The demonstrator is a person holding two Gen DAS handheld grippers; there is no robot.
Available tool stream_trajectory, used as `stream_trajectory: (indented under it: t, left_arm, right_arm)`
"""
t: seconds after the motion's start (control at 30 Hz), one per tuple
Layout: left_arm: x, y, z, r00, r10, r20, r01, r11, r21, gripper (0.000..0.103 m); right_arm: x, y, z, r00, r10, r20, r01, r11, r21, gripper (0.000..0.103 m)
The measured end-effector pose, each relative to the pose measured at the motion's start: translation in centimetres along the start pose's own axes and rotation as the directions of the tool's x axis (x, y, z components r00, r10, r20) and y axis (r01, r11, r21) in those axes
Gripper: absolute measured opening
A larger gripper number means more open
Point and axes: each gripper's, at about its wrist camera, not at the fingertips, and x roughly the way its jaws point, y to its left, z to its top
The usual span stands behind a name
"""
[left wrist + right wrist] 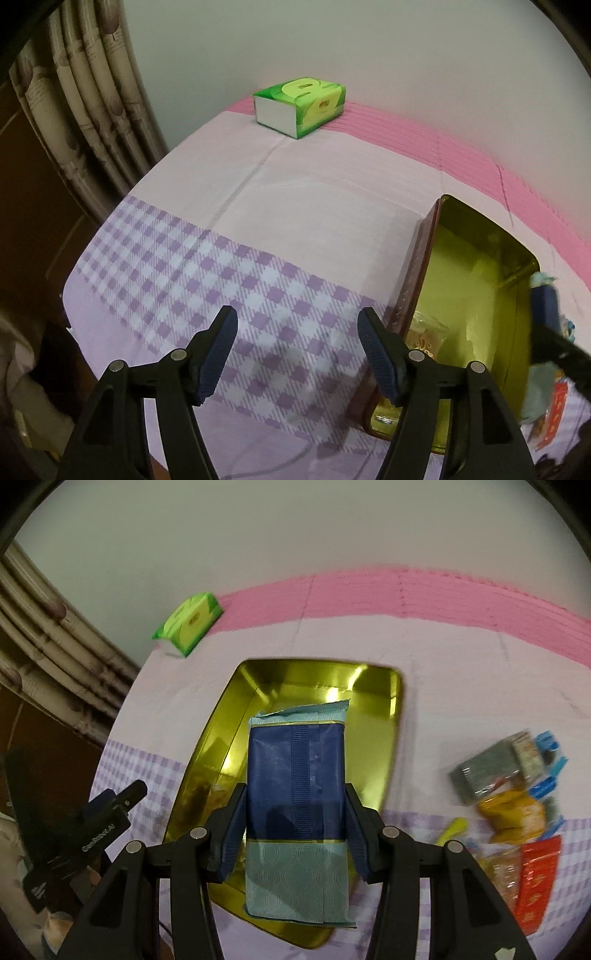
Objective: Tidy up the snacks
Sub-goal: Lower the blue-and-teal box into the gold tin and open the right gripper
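A gold-lined tin [480, 258] with a brown outer wall lies open on the checked tablecloth. A clear snack packet [428, 339] rests in its near corner. My left gripper [297, 314] hangs open over the purple checks just left of the tin, with nothing between its fingers. My right gripper [295, 790] is shut on a dark blue and teal snack packet [295, 760], held lengthwise above the tin [391, 738]. A corner of that packet [545, 299] shows at the right edge of the left wrist view. In the right wrist view the left gripper [122, 797] shows at lower left.
A pile of loose snacks [517, 805], grey, orange, red and blue, lies on the cloth right of the tin. A green tissue pack [301, 105] sits at the far left corner near the wall. A curtain [92, 110] hangs past the table's left edge.
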Motion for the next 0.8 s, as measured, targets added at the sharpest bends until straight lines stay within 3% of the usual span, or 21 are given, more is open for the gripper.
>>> stream_trajectory:
  t: [0.47, 0.8]
  left_arm:
    - [0.8, 0.2, -0.2, 0.999, -0.020, -0.029, 0.020, 1.000, -0.023, 0.068]
    - [0.8, 0.2, -0.3, 0.999, -0.027, -0.031, 0.026, 0.999, -0.025, 0.068]
  right_arm:
    - [4.4, 1.4, -1.4, 0.993, -0.094, -0.071, 0.090, 0.994, -0.059, 0.046]
    - [5.1, 0.7, -1.9, 0.984, -0.159, -0.083, 0.149, 0.982, -0.114, 0.046]
